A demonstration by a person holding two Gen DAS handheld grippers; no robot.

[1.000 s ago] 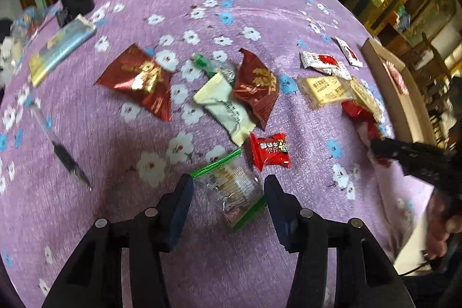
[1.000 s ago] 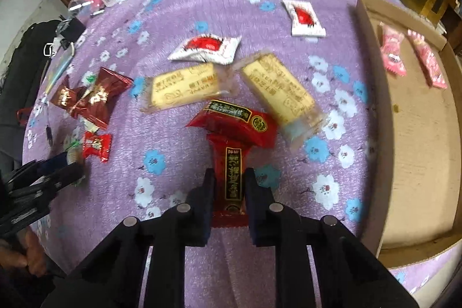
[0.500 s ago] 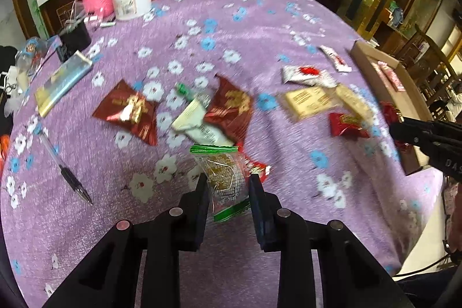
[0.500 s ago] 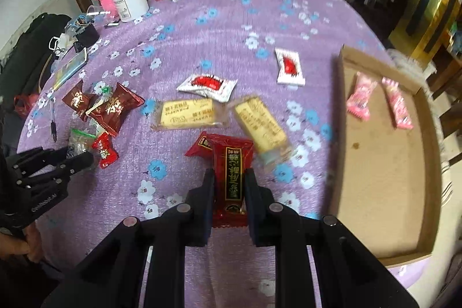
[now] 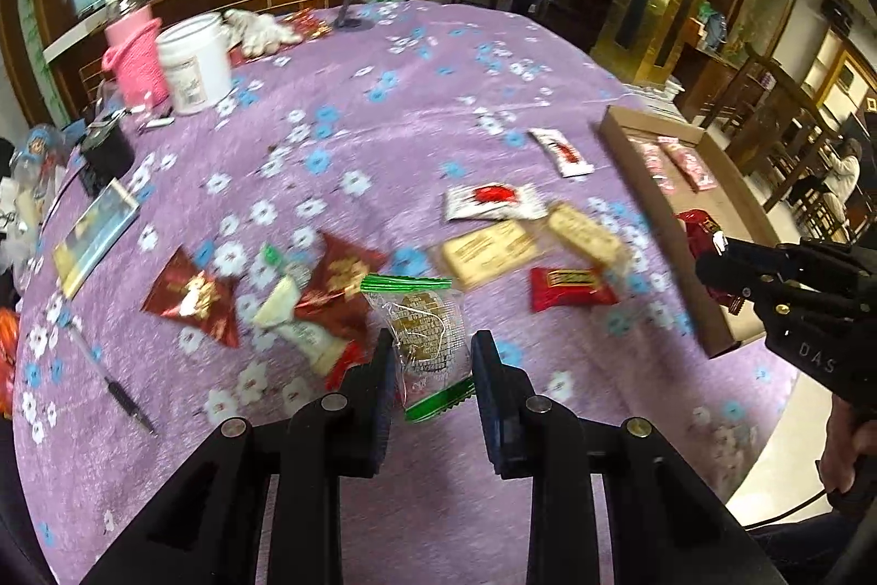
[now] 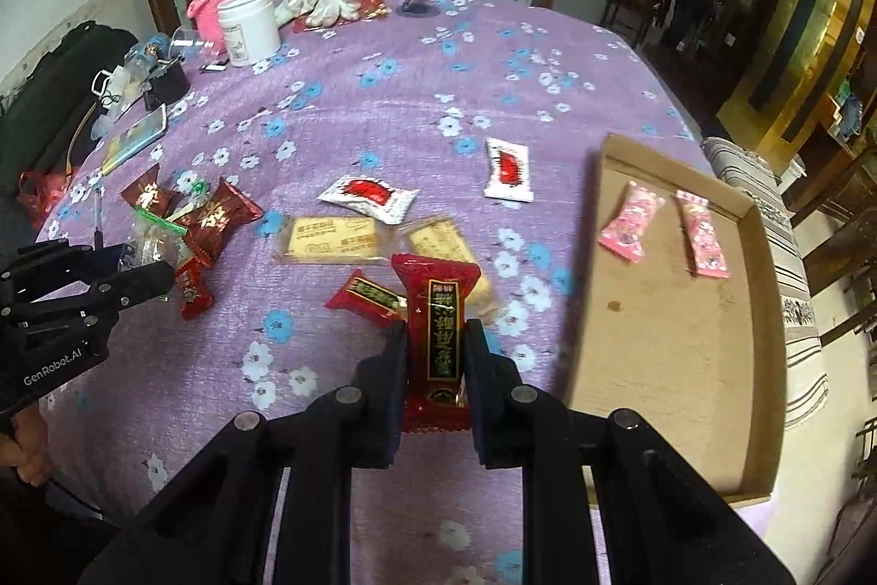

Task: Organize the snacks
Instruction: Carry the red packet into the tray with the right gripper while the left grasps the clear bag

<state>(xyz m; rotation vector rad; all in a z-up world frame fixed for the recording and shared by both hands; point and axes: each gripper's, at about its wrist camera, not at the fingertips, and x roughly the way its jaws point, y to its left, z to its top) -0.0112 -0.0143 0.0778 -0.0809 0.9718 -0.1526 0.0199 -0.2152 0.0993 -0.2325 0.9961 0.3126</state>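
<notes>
My left gripper (image 5: 431, 349) is shut on a clear snack packet with green ends (image 5: 425, 327), held above the purple flowered tablecloth (image 5: 383, 124). My right gripper (image 6: 436, 338) is shut on a long red snack packet (image 6: 437, 327), also lifted; it shows in the left wrist view (image 5: 699, 231) near the cardboard tray (image 6: 658, 311). The tray holds two pink packets (image 6: 630, 223). Several snacks lie loose on the cloth: yellow biscuit packs (image 6: 329, 239), white-and-red packets (image 6: 367, 196), dark red packets (image 5: 192, 294), a red bar (image 5: 570, 289).
A white tub (image 5: 194, 64) and pink cup (image 5: 134, 56) stand at the table's far left. A pen (image 5: 118, 390) and a flat yellow-blue box (image 5: 96, 228) lie at the left. The table's right edge drops off beyond the tray.
My left gripper has shut on the green-ended packet and lifted it. My right gripper has risen with the red packet and both views have pulled back from the table.
</notes>
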